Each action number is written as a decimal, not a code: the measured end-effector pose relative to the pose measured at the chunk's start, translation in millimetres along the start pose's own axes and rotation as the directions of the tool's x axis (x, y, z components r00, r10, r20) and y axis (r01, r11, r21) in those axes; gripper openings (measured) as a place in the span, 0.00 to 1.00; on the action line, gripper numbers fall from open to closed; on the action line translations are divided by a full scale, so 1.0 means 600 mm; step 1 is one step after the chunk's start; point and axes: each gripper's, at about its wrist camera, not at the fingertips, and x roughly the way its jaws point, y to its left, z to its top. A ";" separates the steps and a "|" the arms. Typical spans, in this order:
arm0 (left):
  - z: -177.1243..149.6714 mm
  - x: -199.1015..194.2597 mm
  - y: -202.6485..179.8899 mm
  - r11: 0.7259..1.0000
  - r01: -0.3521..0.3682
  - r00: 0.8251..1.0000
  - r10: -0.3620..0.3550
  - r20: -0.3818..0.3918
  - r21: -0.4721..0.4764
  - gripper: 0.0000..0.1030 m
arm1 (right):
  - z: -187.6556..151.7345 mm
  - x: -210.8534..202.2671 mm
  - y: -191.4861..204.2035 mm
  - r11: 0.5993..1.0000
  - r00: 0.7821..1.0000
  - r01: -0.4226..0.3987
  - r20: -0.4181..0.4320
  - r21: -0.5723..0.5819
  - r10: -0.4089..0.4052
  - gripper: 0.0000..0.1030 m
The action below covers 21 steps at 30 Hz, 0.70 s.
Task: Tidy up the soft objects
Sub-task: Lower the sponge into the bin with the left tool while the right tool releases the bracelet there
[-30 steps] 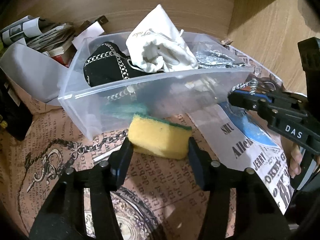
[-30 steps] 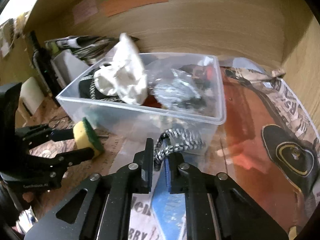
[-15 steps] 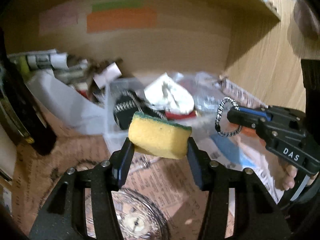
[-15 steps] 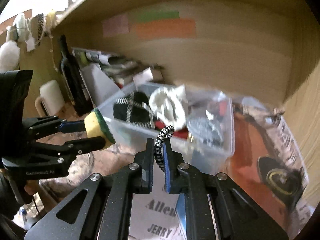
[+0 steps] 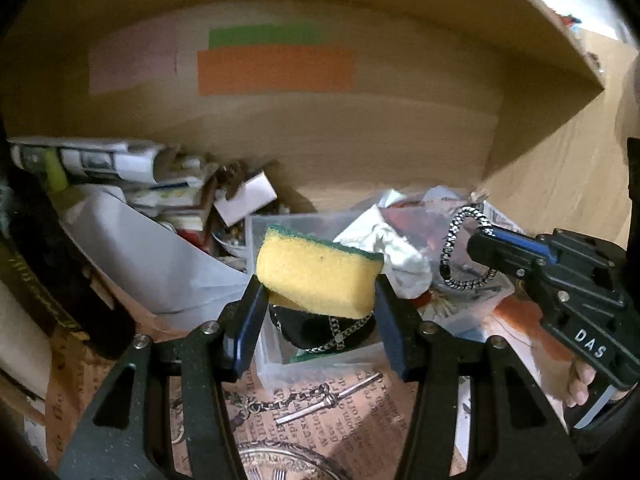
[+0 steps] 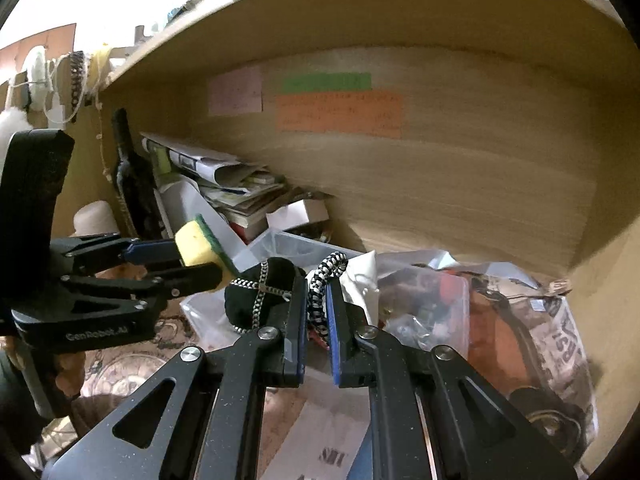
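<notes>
Desk: patterned newsprint paper [image 5: 320,412] covers it, printed with chains and old type; "SHU" reads on a white sheet in the right wrist view.
Left gripper [image 5: 318,312]: jaws clamped on the yellow sponge [image 5: 316,270], green side up, held in the air above the clear plastic bin [image 5: 472,316].
Right gripper [image 6: 317,312]: jaws pinched together on a black-and-white cord loop [image 5: 460,252], also over the bin; "DAS" shows on its body.
Bin: holds a black pouch with chain [image 6: 260,292], a white cloth bag [image 5: 396,252] and clear wrapped items.
Behind: stacked papers [image 6: 224,176] and a dark bottle [image 6: 130,184] at the left.
Back wall: wooden alcove with pink, green and orange notes [image 5: 276,70]; writing unreadable.
Change: both grippers sit higher than a second ago, when the sponge was low in front of the bin.
</notes>
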 end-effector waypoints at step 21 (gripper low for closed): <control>-0.028 0.097 -0.013 0.999 0.011 0.992 -0.005 -0.125 0.044 0.62 | -0.052 0.084 -0.033 0.998 0.979 0.062 -0.195 0.013 -0.059 0.21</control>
